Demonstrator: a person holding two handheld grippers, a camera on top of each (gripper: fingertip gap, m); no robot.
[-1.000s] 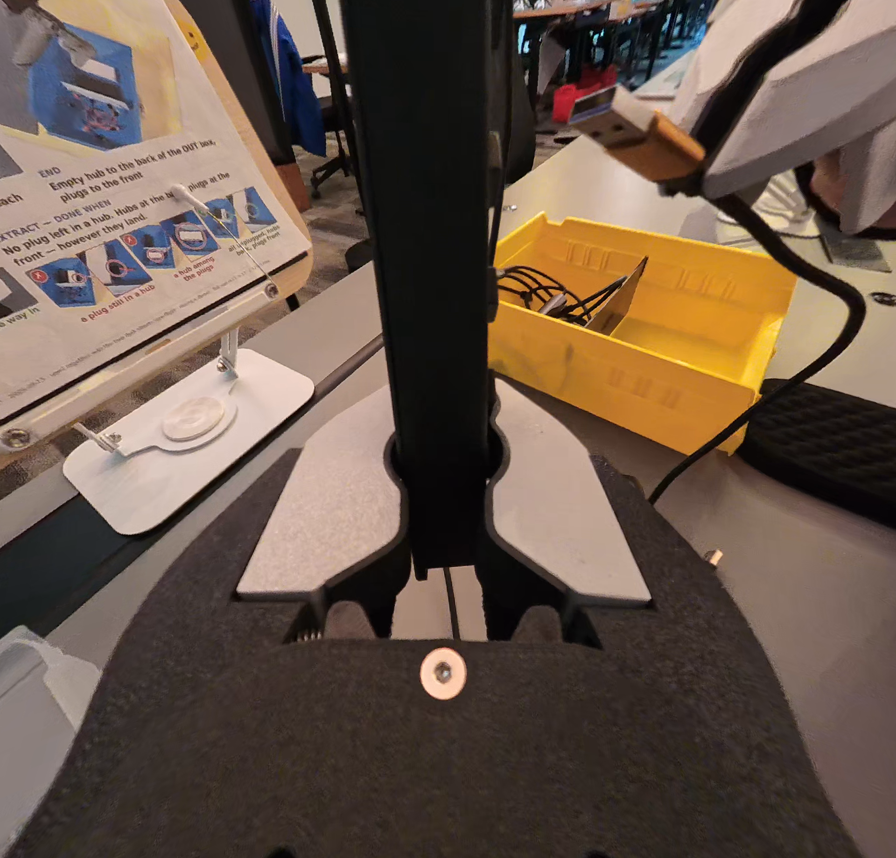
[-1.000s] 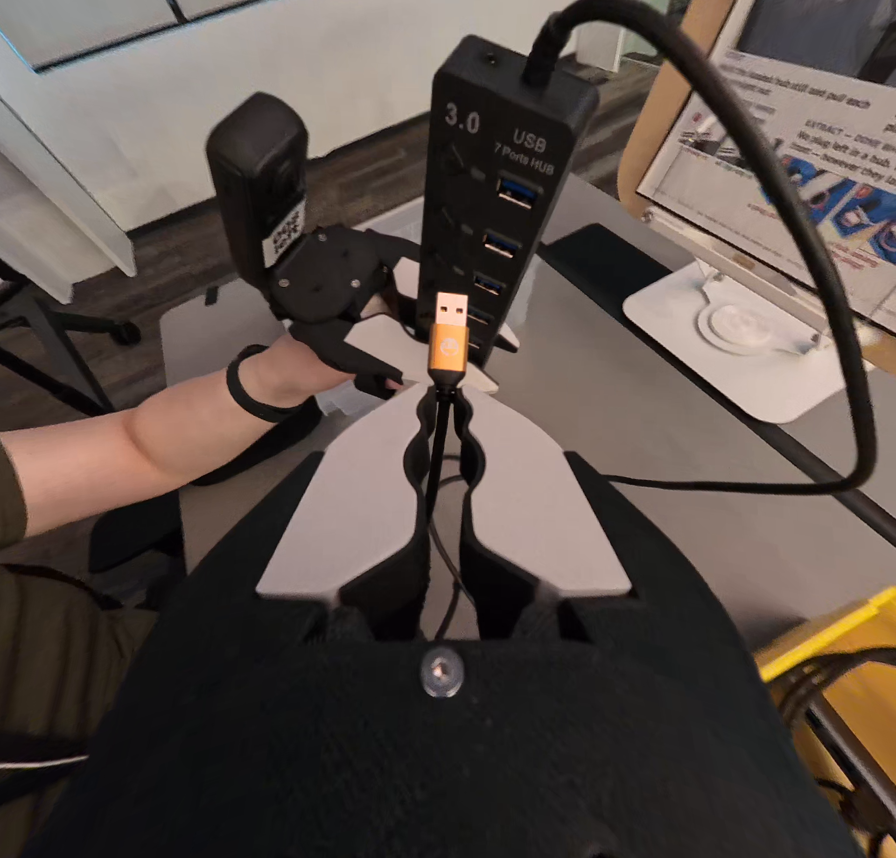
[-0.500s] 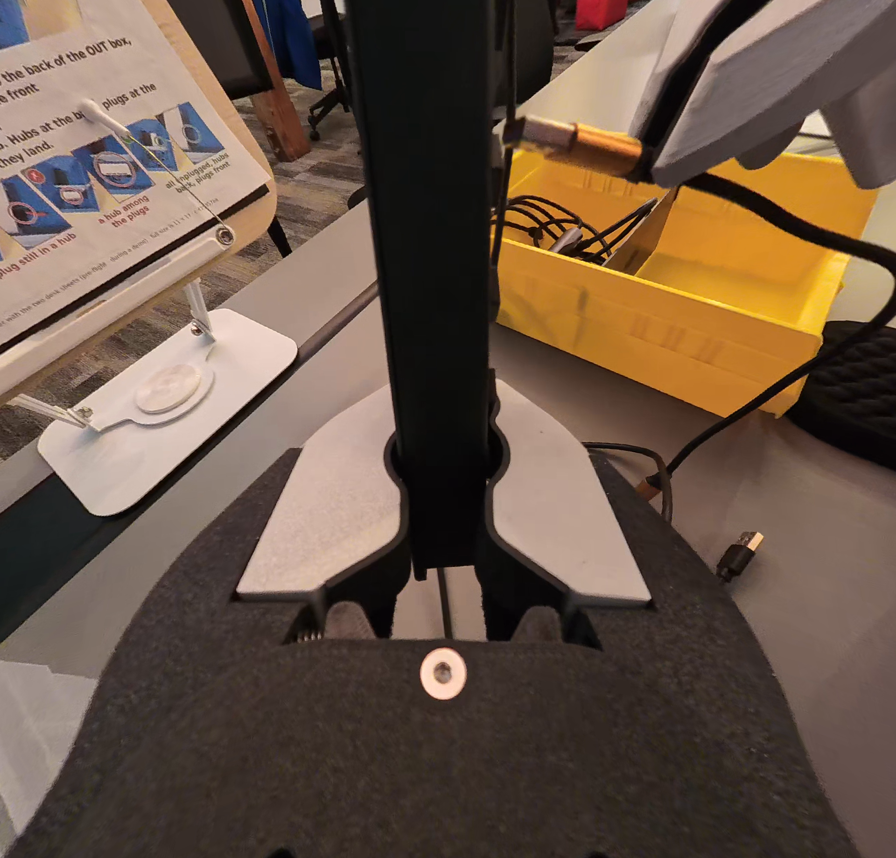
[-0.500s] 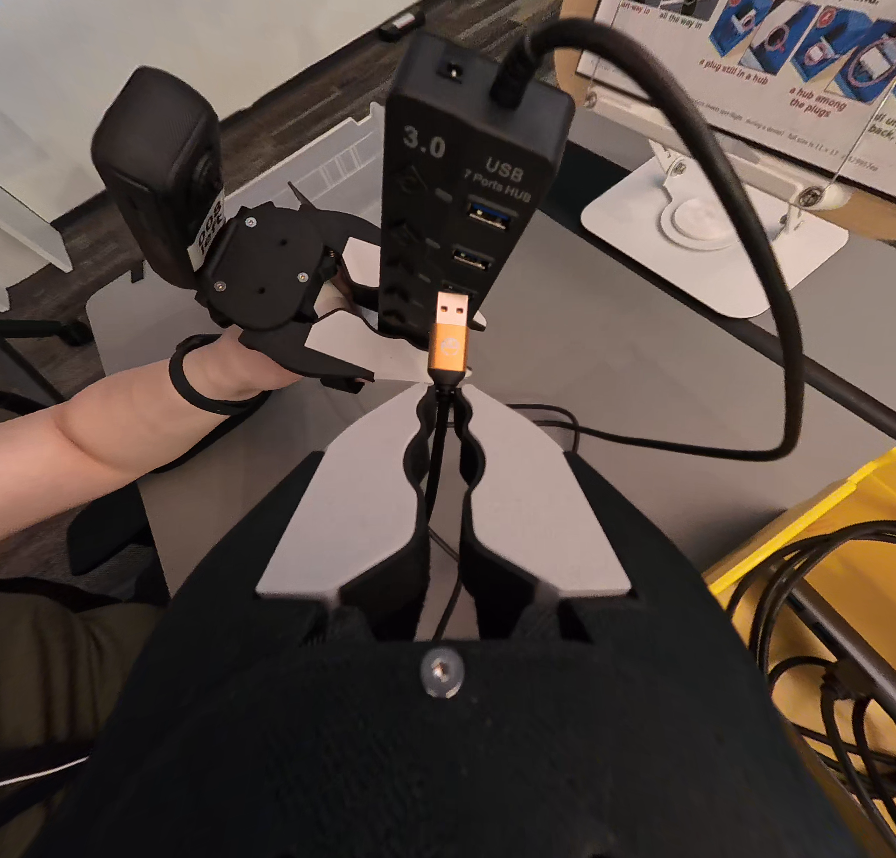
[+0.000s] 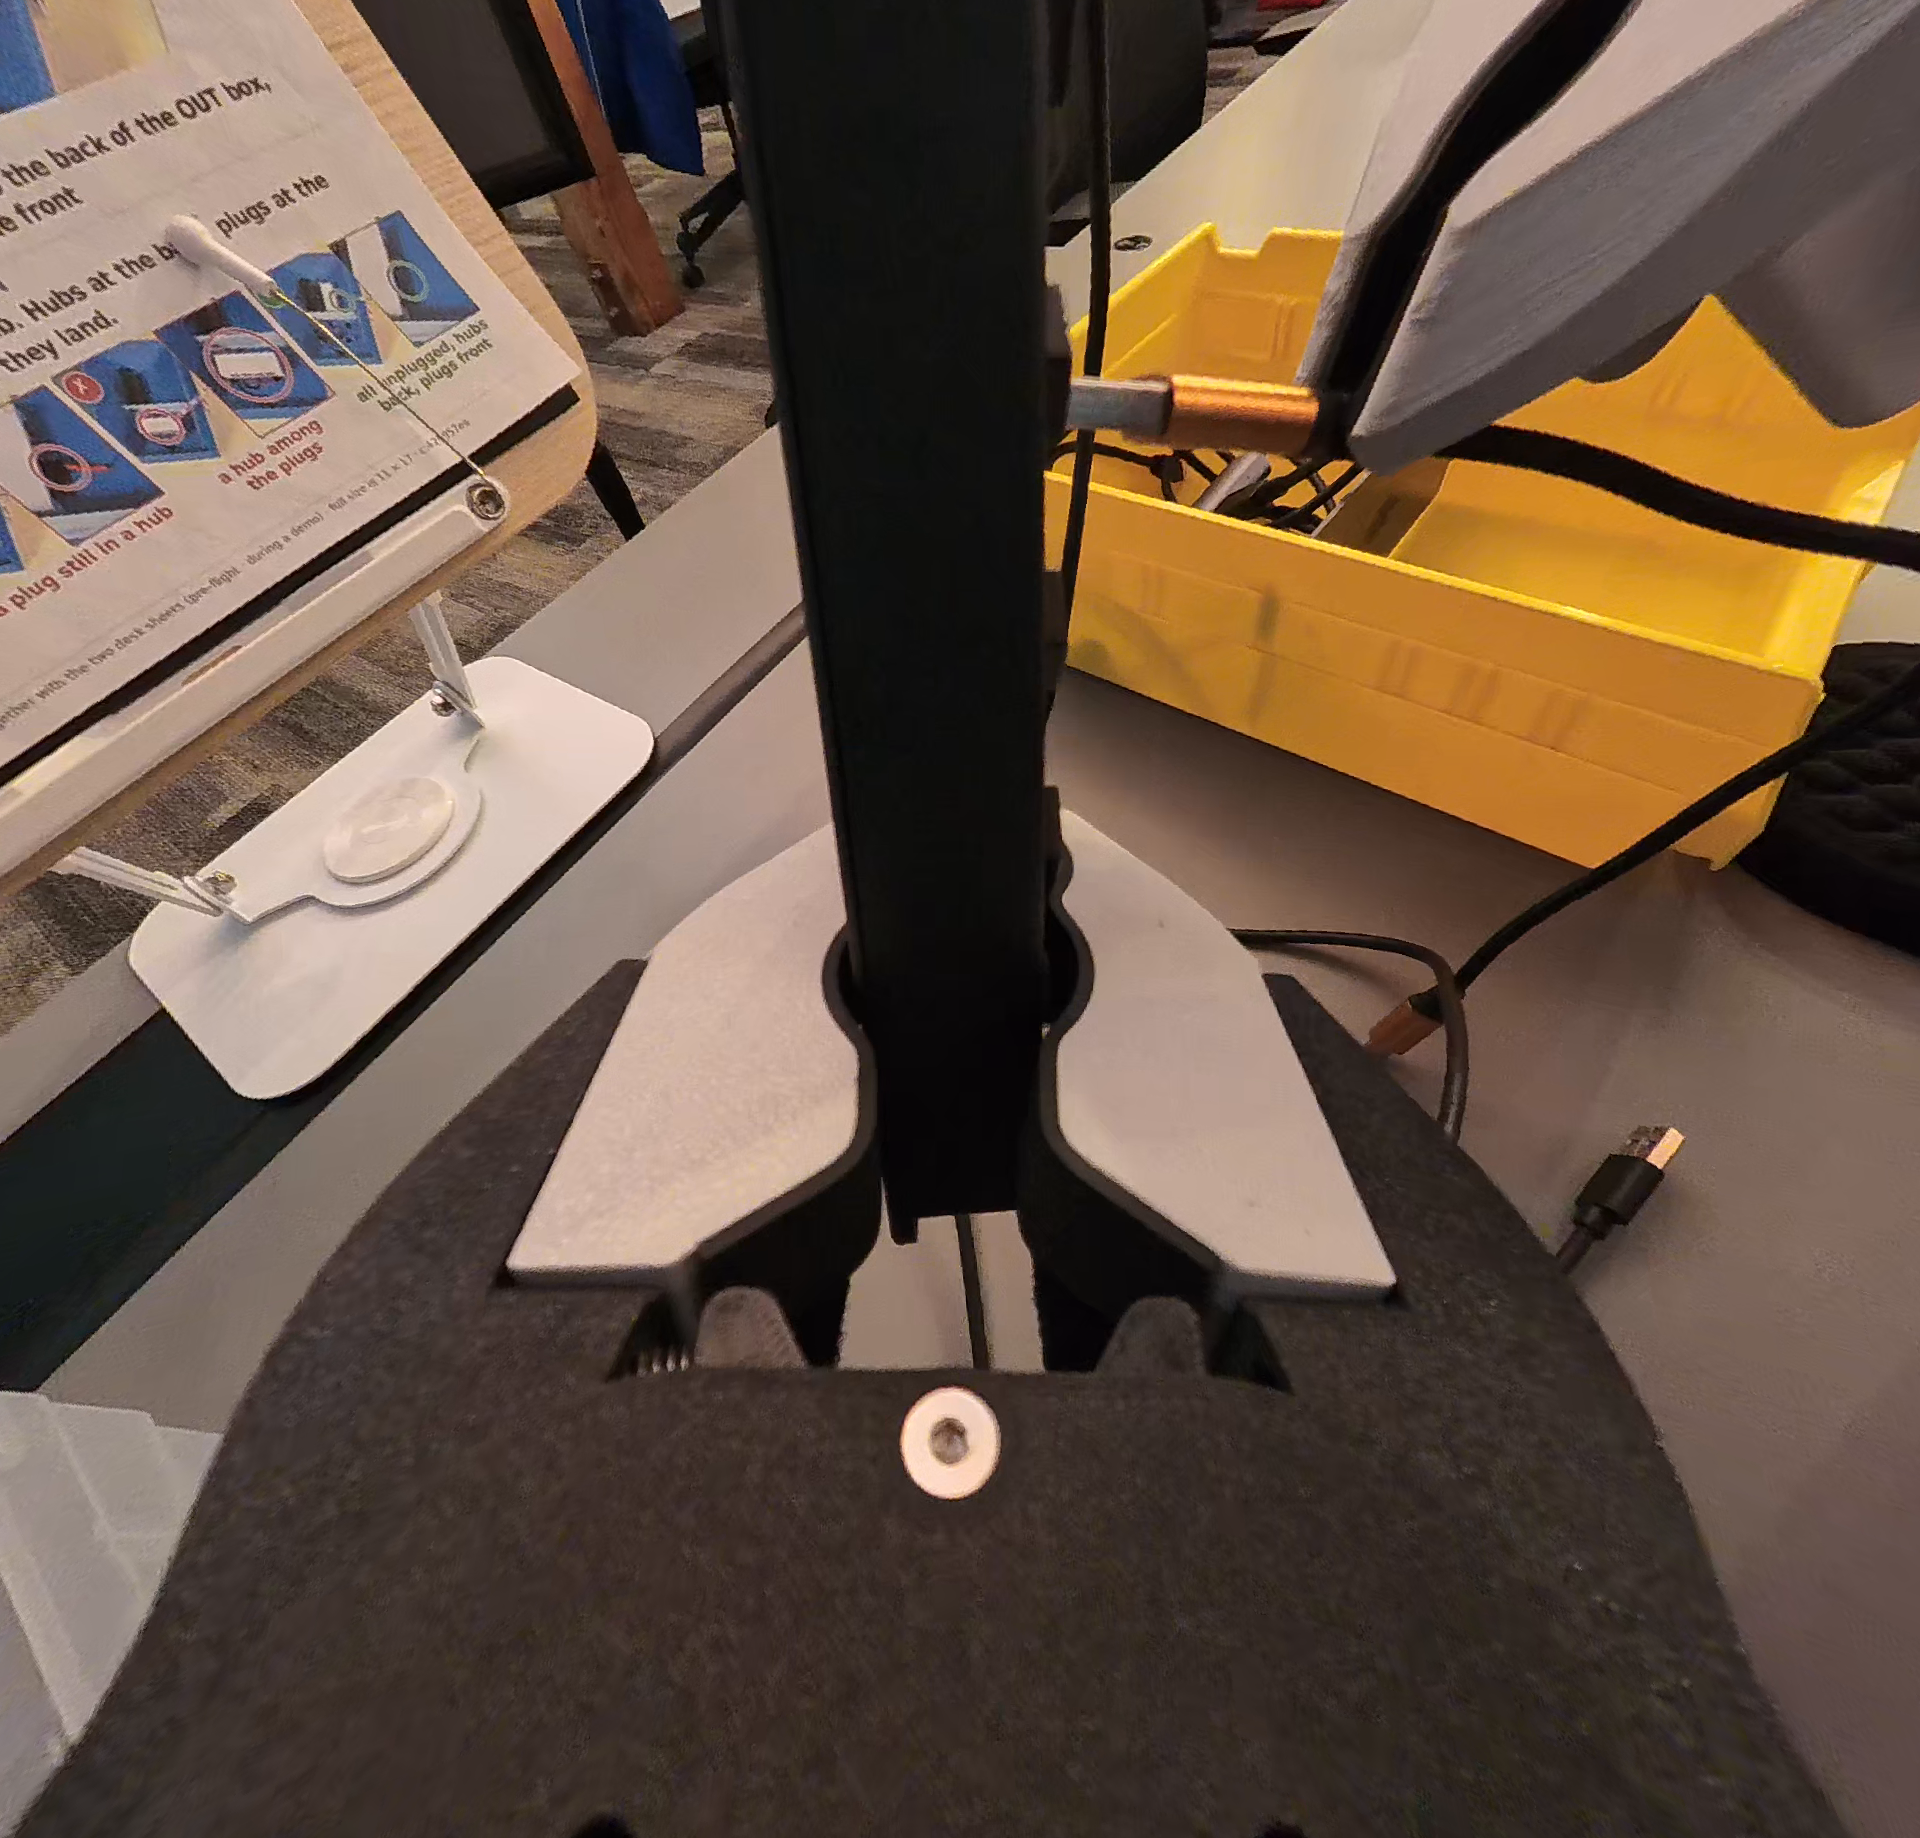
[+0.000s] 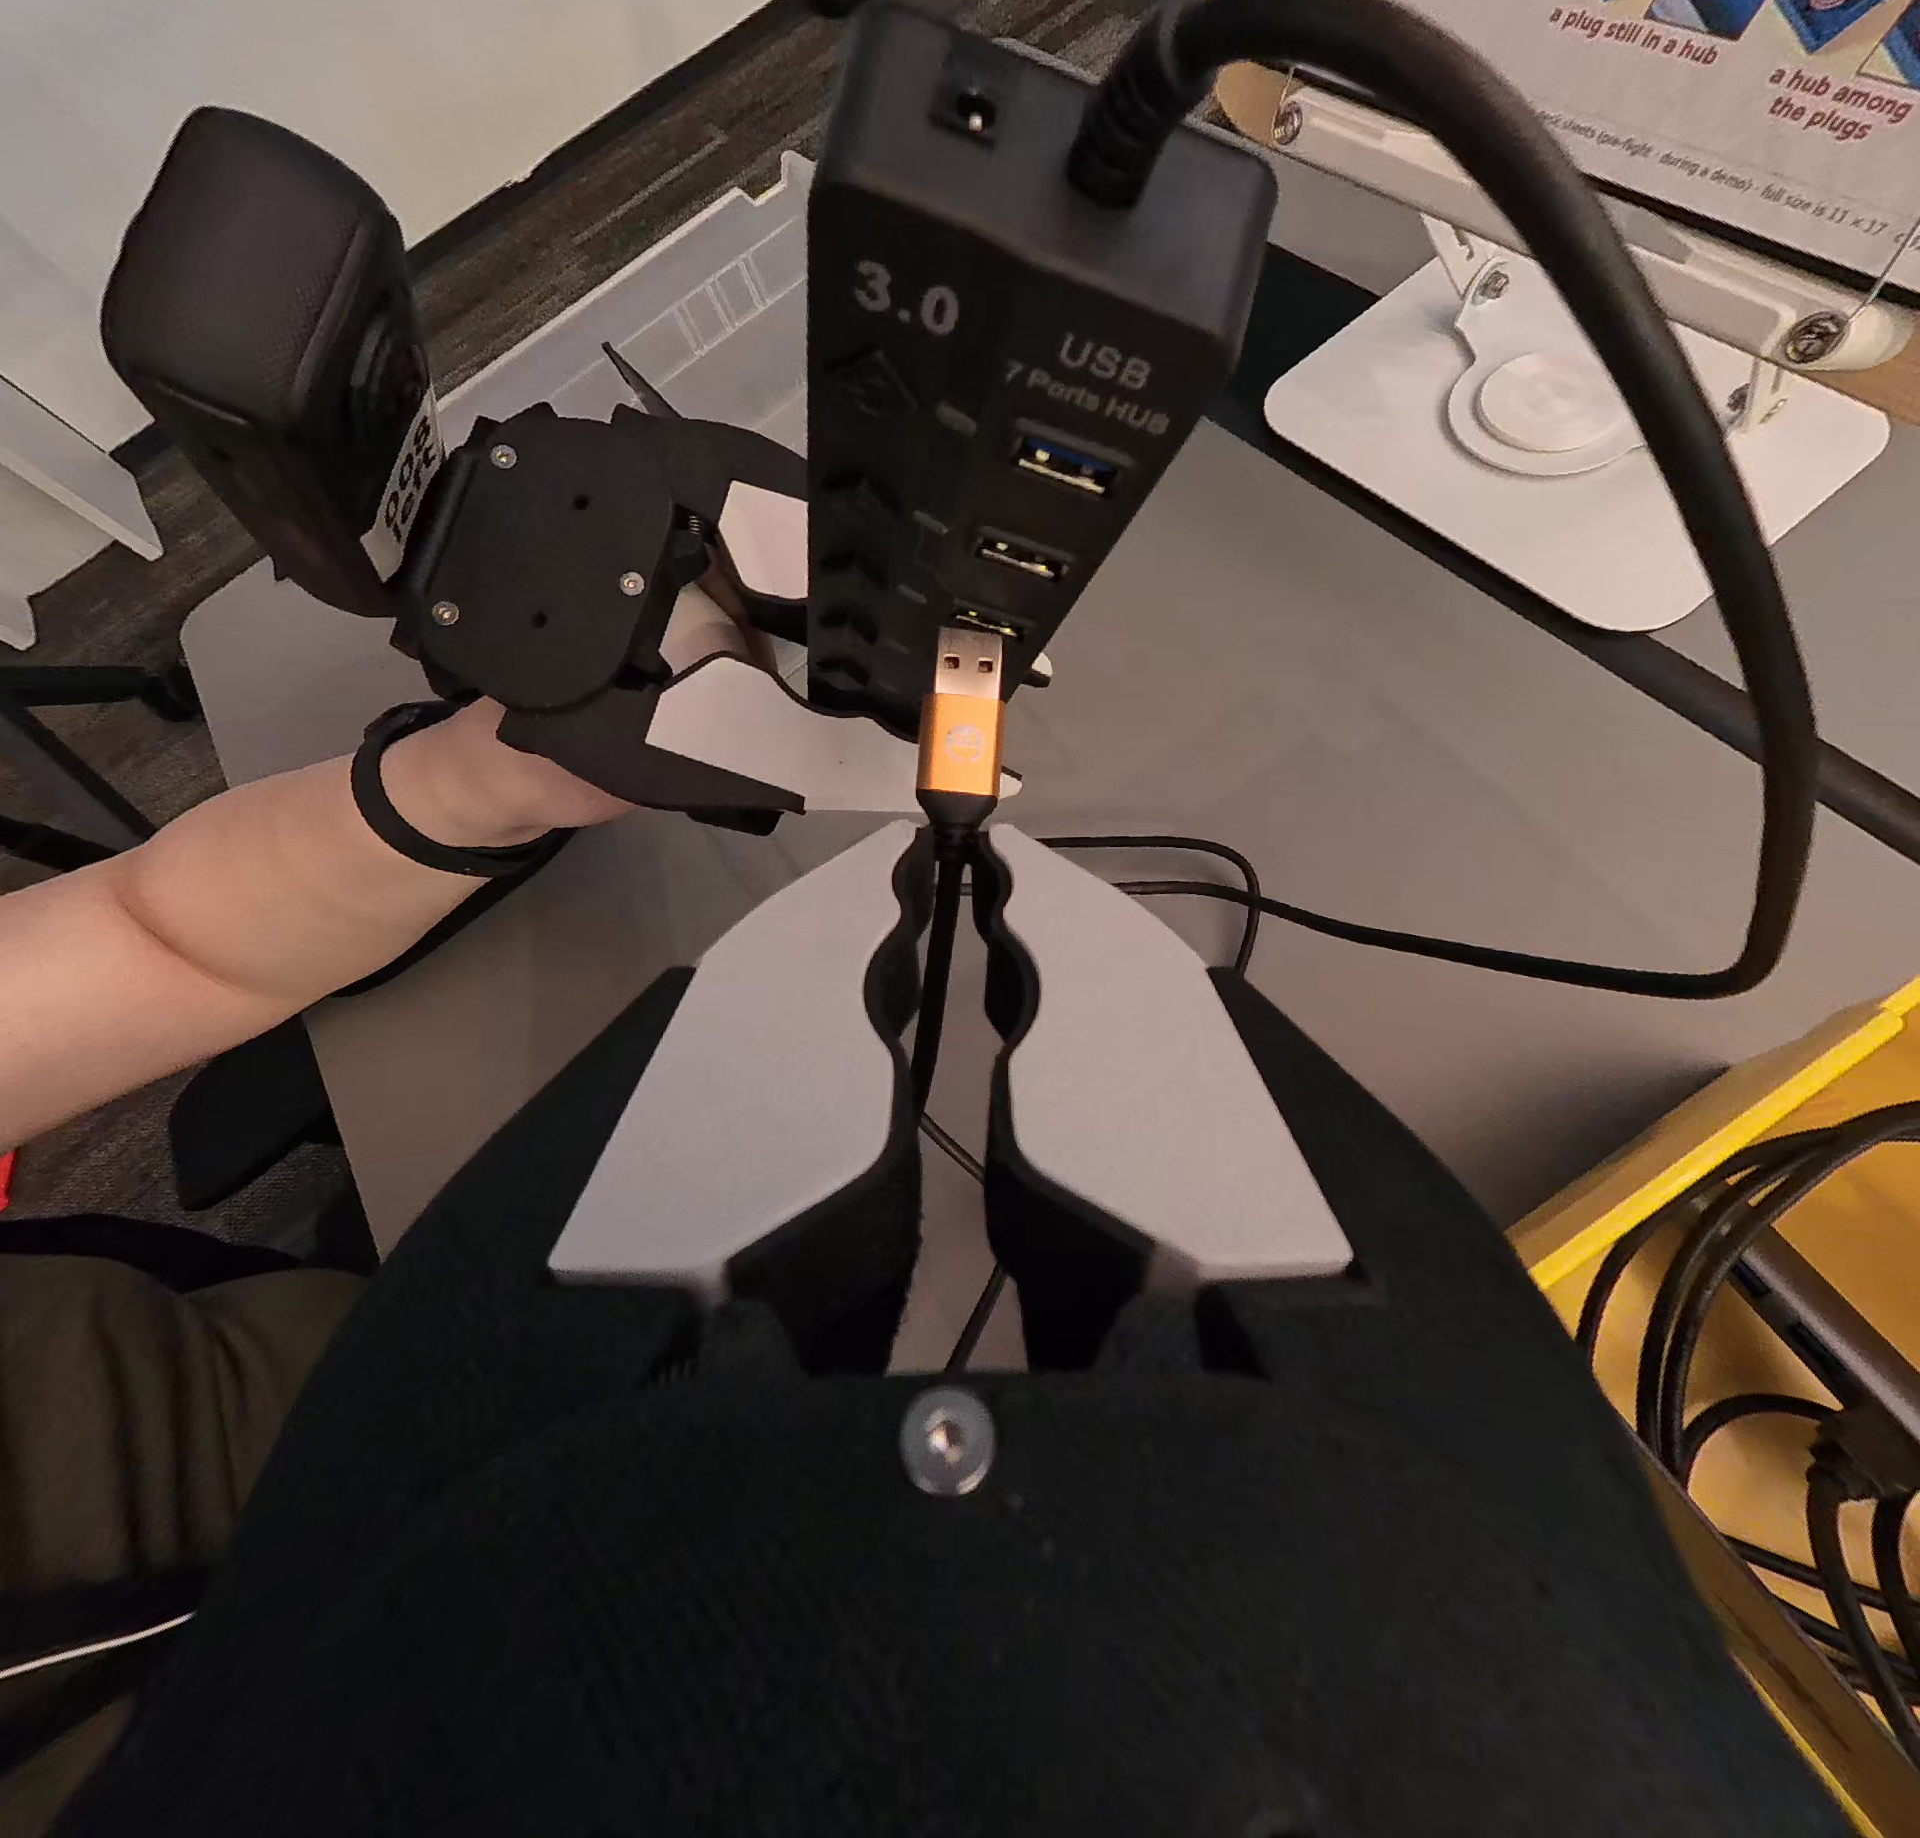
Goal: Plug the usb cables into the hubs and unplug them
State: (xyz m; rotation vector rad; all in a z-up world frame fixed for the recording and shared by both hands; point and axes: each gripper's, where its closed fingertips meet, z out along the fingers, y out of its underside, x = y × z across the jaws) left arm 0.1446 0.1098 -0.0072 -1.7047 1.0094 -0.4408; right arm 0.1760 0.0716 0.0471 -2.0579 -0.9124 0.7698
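Two grippers engaged, both loaded.

Item 1. Left gripper [image 5: 951,967]: jaws clamped on the lower end of the black hub [image 5: 904,500]. I hold the hub upright, off the desk, so its port face turns toward my other hand. From the right wrist view the same hub [image 6: 1023,354] shows a column of ports, the upper ones vacant, and a thick black lead [image 6: 1621,354] leaving its top end and looping down to the desk.

Item 2. Right gripper [image 6: 948,838]: jaws closed on the thin cable just behind the orange plug [image 6: 961,739]. Gripping at the strain relief leaves the whole metal tip free ahead of the fingers. The tip sits right at the mouth of a lower port; I cannot tell whether it has entered. In the left wrist view the plug [image 5: 1195,412] lies level, its tip meeting the hub's edge.

Item 3. Judgement: insertion step, plug aligned, a straight push needed. Risk: a small tilt catches the port rim.

Item 4. Surroundings. Yellow bin [image 5: 1455,635], holding tangled black cables, stands behind and to the right of the hub. Document stand [image 5: 343,853] with its printed sheet stands to the left. Loose connectors [image 5: 1626,1175] lie on the grey desk [image 5: 1714,1373] near my left gripper.

Item 5. Clearance. Open air around the raised hub; the thick lead arcs to the right of the plug's line, apart from it. Bin and stand are well apart from the approach.
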